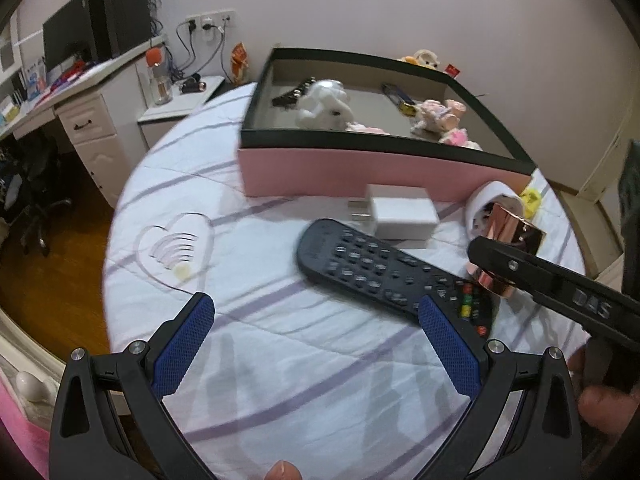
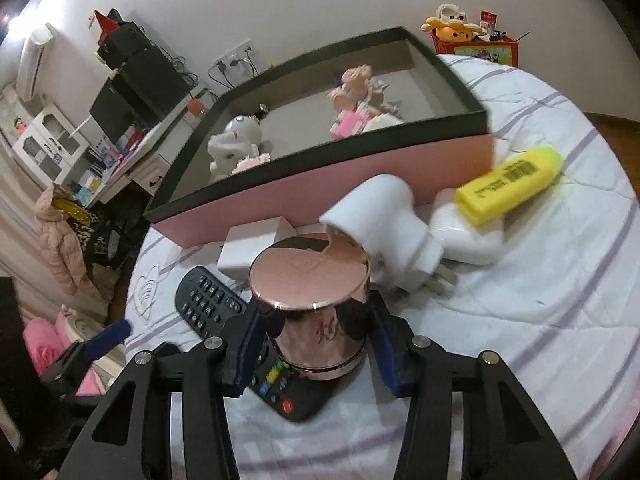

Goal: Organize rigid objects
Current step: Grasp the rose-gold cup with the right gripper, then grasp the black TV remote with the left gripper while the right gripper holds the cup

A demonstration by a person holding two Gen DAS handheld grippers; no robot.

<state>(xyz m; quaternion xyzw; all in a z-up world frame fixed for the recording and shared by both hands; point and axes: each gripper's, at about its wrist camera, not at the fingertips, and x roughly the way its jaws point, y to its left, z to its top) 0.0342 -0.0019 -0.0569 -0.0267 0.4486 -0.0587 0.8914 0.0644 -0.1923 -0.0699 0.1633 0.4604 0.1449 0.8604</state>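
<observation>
Right wrist alone shows highlighter (image 2: 508, 188).

You're in a home bedroom: a quilted bed (image 1: 280, 360) lies near, a white desk (image 1: 80, 92) with monitor (image 1: 66, 40) far left, plush toys (image 2: 456, 28) far right.

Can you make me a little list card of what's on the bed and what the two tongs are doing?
surface: white striped bedspread
box: pink box, open, toys inside
left tongs: open, empty, near the black remote
right tongs: around the shiny pink jar, jar sits on the remote
beside box: white charger, white plug, yellow highlighter
</observation>
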